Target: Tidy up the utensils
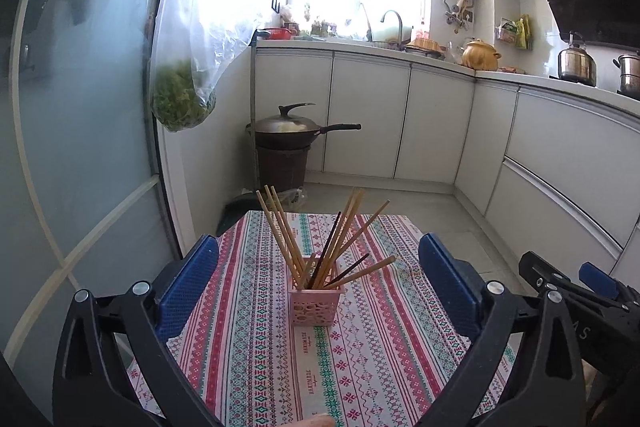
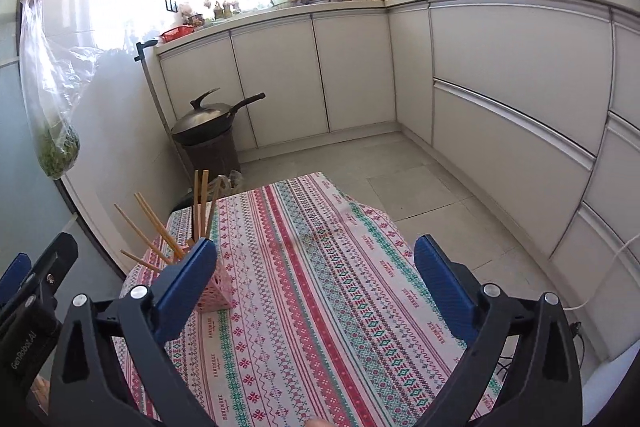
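Two tongs: left tongs (image 1: 318,279) and right tongs (image 2: 316,281) both spread wide, pinching nothing.
Holder: pink holder (image 1: 316,307) stands ahead of the left tongs, between their fingers' line; beside the right tongs' left finger.
Pose: both tilt downward over the tablecloth (image 2: 320,287).
Contents: chopsticks (image 1: 320,247) fan upright inside.

Lidded wok (image 1: 289,131) on floor stand, greens bag (image 1: 182,99) hanging, kettle (image 1: 576,61) on counter.
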A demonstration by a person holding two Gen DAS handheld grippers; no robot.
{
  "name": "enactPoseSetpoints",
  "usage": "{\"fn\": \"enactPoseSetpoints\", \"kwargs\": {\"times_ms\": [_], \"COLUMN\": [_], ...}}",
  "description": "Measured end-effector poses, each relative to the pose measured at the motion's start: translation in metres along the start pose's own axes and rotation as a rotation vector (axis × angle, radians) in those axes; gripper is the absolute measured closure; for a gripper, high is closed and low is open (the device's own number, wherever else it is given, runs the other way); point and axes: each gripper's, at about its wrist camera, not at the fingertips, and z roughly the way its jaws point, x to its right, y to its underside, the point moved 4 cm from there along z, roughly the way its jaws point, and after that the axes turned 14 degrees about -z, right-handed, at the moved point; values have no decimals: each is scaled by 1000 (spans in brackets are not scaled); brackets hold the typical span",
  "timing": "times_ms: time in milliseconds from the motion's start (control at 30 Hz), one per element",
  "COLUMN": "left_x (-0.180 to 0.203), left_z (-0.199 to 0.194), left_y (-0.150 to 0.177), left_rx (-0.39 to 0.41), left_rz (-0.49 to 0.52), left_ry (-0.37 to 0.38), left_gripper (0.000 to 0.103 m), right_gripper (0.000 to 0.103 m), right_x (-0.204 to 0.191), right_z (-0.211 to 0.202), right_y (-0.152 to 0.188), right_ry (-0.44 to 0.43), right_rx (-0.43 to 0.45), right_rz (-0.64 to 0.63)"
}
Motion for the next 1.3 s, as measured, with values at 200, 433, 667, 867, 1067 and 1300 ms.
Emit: {"fn": "enactPoseSetpoints", "kwargs": {"times_ms": [200,433,667,867,1067,1300], "left_x": [3,5,3,1,1,0], "left_z": [9,12,14,16,18,20], "left_y": [6,10,10,11,12,14], "left_rx": [-33,-48,-57,-66,-72,-77], "left_rz": [30,49,40,39,41,39], "left_ry": [-11,-28,-43,-54,-62,-65], "left_gripper": [7,7,7,7,7,7], "right_gripper": [7,7,7,7,7,7], "right_x": [1,3,3,2,1,0], "right_z": [3,4,7,9,9,9], "right_y": [6,7,9,10,9,10], "right_ry": [14,13,9,5,4,2], "right_rx": [-27,-34,-46,-54,-59,-58], "right_rz": [-19,-13,-13,-16,-17,-18]}}
